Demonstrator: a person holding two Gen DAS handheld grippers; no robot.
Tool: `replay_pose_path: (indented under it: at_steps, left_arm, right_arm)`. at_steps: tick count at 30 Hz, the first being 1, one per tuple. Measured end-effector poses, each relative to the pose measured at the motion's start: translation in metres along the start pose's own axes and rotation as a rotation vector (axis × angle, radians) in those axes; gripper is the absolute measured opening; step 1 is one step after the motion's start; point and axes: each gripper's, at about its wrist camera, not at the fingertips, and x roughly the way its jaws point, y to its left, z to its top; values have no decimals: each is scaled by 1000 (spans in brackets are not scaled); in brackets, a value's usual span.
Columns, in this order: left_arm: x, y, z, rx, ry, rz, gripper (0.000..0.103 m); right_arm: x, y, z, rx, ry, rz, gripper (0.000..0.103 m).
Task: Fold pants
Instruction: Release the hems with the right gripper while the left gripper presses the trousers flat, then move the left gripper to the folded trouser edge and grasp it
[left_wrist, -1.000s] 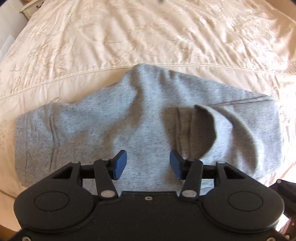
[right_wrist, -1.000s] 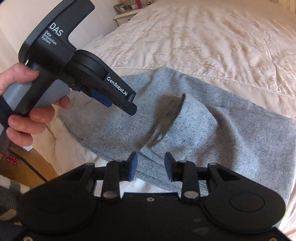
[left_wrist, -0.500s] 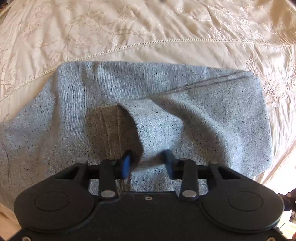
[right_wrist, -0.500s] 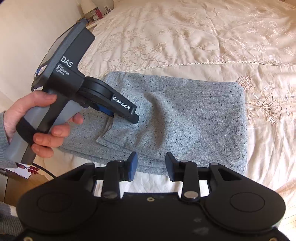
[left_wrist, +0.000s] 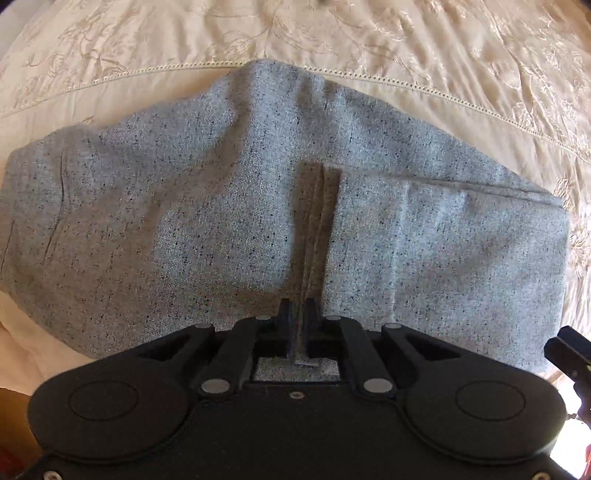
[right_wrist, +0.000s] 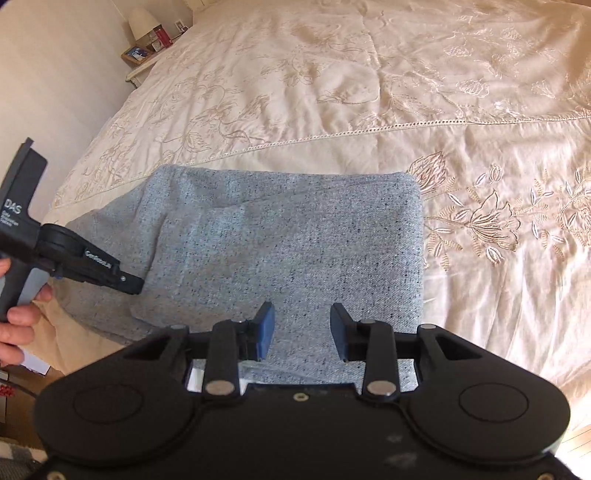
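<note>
Pants of speckled grey knit lie folded on a cream bedspread embroidered with flowers, close to the near edge of the bed. In the left wrist view the cloth spreads wide from left to right, with a folded-over layer on the right whose edge runs from the middle of the garment toward the near side, casting a dark band of shadow beside it. The left gripper sits at the near end of that edge, its jaws pressed together with a thin ridge of grey fabric pinched between them.

From the right wrist view the pants form a rough rectangle, the far right corner squared off next to an embroidered flower on the bedspread. The right gripper hovers over the near edge of the cloth with its jaws spread apart; whether the tips touch the fabric cannot be told. At the left of this view the left gripper shows side-on, its tip against the left edge of the top layer, with the left hand wrapped around its handle. A bedside table carrying a lamp and small items stands at the far left by the wall.
</note>
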Motion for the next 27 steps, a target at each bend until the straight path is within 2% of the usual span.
replay_pose_path:
  at_steps: [2,4,8,11,13,17,20,23,27]
  left_arm:
    - [-8,-4,-4,3,-30,-19,20]
    - [-8,-14,-10,37,-27,-22,43]
    - [17,-26,-26,100,65,102,44]
    - [18,-15,-30,26,90,88,44]
    - [6,-12,-28,-15,66,77,43]
    - [-17,-16,-19,-19,-18,104,43]
    - [-22,-5,-11,-79,-14,100,44]
    - [-23,17,-17,-143,-4,91,44]
    - [-32,55,-26,-183,-34,115,47]
  right_arm:
    - [16,-6,2,-13,53,-35,37]
    - [28,-11,-1,-38,116,-61,37]
    - [35,-11,-17,-109,189,-63,36]
    - [28,-11,-19,-110,203,-42,36]
    - [22,-14,-12,-104,175,-22,36]
    - [8,-11,2,-112,110,5,36]
    - [4,-8,17,-119,71,30,36]
    - [4,-4,25,-134,47,47,36]
    - [4,10,28,-158,40,34,37]
